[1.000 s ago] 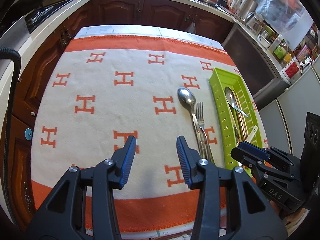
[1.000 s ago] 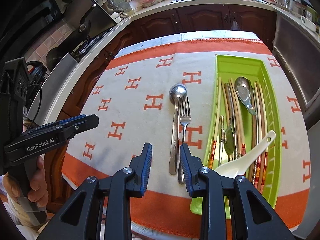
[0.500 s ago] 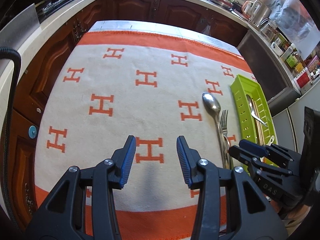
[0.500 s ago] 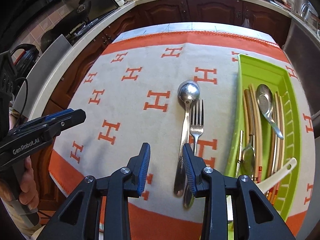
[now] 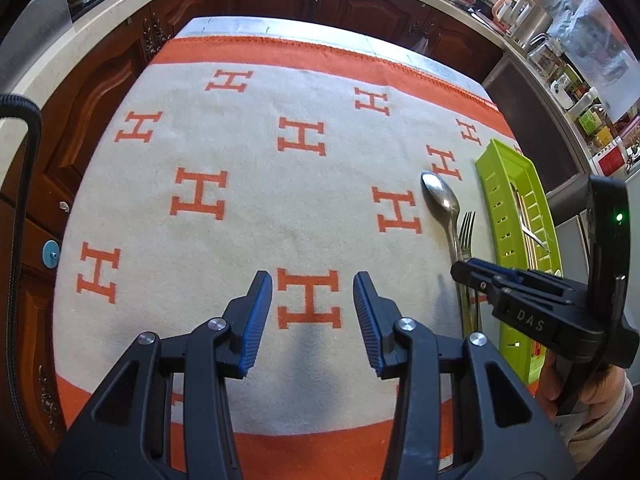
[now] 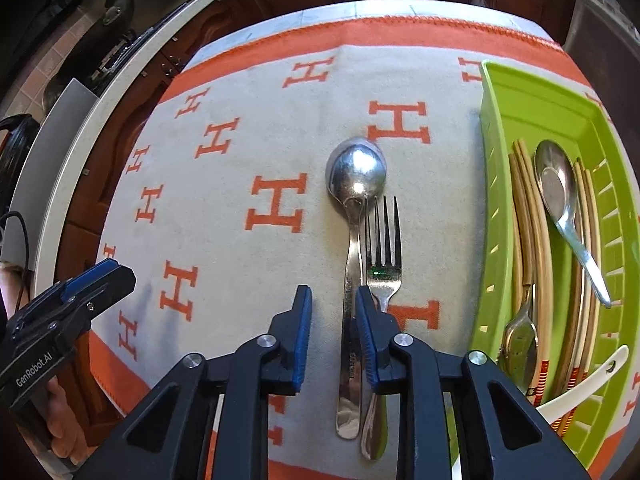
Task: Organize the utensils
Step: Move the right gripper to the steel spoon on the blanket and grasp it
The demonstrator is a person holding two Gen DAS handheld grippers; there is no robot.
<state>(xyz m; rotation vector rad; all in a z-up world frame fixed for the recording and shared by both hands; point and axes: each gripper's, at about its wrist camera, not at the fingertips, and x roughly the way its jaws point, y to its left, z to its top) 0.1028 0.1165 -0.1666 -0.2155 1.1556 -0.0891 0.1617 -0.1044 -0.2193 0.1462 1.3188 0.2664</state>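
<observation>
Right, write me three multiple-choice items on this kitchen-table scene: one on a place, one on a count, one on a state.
1. Where does the fork lie?
A. In the green tray
B. On the cloth, beside the big spoon
C. On the counter

2. How many utensils lie loose on the cloth?
A. Two
B. Four
C. None

3. What is between the right gripper pads?
A. Nothing
B. The white ladle
C. The big spoon's handle

Answers: 1 B, it lies outside the green tray; 2 A, only spoon and fork; 3 C, the closing jaws straddle the handle without pressing it.
</observation>
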